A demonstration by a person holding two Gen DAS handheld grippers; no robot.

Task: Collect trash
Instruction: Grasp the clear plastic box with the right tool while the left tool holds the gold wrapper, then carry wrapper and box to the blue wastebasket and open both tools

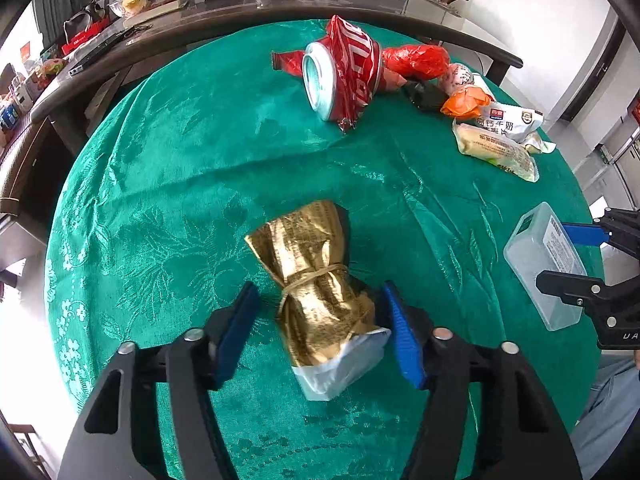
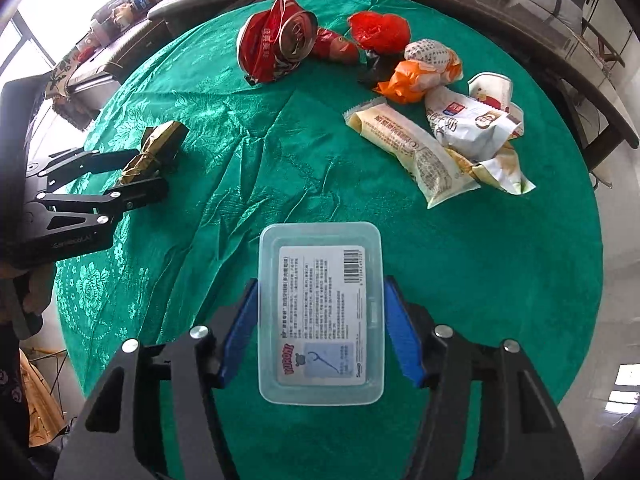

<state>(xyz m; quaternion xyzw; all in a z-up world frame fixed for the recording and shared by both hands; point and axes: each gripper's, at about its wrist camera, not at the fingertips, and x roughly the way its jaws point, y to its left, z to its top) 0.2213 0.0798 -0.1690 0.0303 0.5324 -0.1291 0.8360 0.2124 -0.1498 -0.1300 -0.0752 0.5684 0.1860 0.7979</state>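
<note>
Half open and straddling the gold foil pouch [image 1: 308, 248] with the left gripper [image 1: 318, 292]: pressing the right-hand pad [image 1: 402, 336] against the pouch's flank, leaving a strip of green tablecloth [image 1: 180, 160] showing between the other pad [image 1: 236, 332] and the foil, so not yet clamping from both sides. Lying on the cloth directly between the jaws, running its long axis away from the camera and leaning slightly up-left, turning its silver mouth nearest the lens and its tied waist about level with the fingertips. Needing, by this reading, only a squeeze across the narrow width, with no reaching or turning.

Gripping the clear plastic box [image 2: 320, 320] with the right gripper [image 2: 320, 284], setting both blue pads flat against its long sides at roughly mid-opening, pointing its long axis straight ahead along the fingers, label upward.

Leaving the crushed red can [image 2: 280, 44] and the heap of wrappers [image 2: 440, 140] at the far side of the cloth, well apart from both grippers, the wrappers lying more toward the right hand's side.

Showing the gap at the left pad only in the left wrist view; offering from the right wrist view just a side look at the pouch between the black fingers, too small for judging contact. Revealing the box's tilt only from the left view, though not whether it is clearing the cloth.
</note>
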